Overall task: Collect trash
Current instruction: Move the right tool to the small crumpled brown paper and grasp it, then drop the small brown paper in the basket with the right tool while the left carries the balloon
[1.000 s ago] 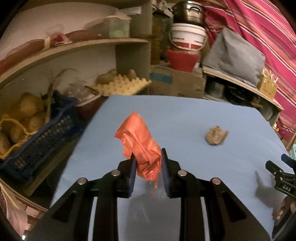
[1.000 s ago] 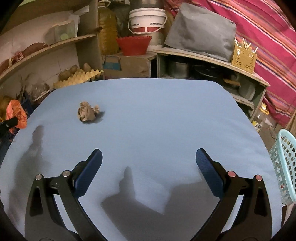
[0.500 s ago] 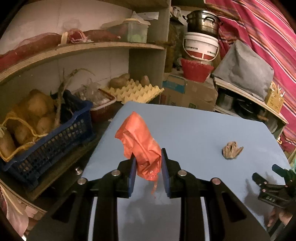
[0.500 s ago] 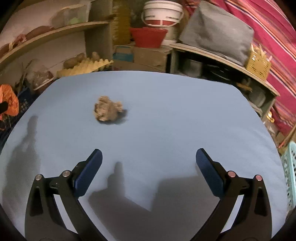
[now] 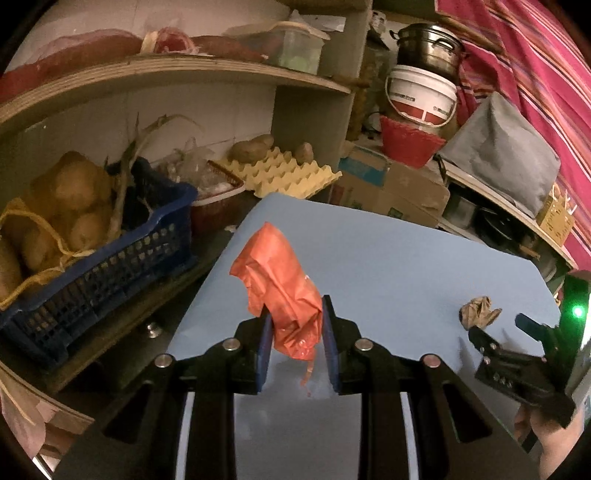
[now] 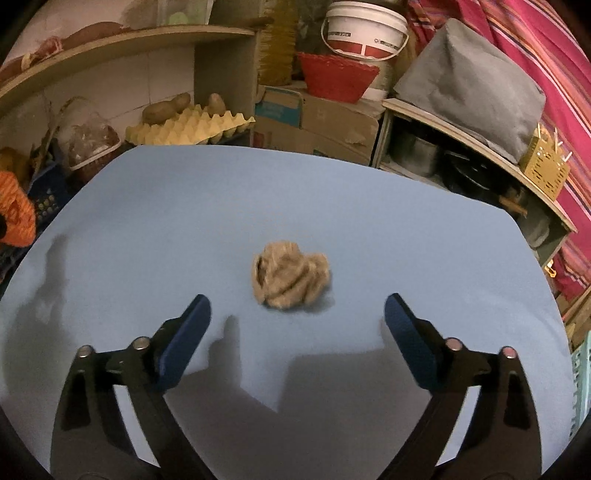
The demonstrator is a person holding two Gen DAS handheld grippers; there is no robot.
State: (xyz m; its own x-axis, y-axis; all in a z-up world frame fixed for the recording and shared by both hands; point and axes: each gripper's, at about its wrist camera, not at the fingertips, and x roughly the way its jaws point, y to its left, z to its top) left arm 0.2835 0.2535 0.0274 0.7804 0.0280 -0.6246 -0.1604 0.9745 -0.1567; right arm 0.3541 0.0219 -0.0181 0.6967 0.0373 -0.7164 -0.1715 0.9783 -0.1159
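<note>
My left gripper (image 5: pixel 295 314) is shut on a crumpled orange plastic bag (image 5: pixel 277 280) and holds it above the left edge of the blue table (image 5: pixel 388 266). The bag also shows at the far left of the right wrist view (image 6: pixel 14 218). A crumpled brown paper ball (image 6: pixel 290 278) lies on the table (image 6: pixel 184 221). My right gripper (image 6: pixel 297 314) is open, its fingers on either side of the ball and just short of it. The ball (image 5: pixel 478 312) and the right gripper (image 5: pixel 506 328) also show at the right of the left wrist view.
Shelves stand left of and behind the table, with a blue crate of potatoes (image 5: pixel 92 251), a yellow egg tray (image 6: pixel 192 127), cardboard boxes (image 6: pixel 317 118), a red basket (image 6: pixel 338 79) and a white bucket (image 6: pixel 364 29). A light green basket (image 6: pixel 581 387) is off the table's right edge.
My left gripper has drawn back towards the table's left edge with the orange bag. My right gripper has moved towards the paper ball, which now lies between its open fingers.
</note>
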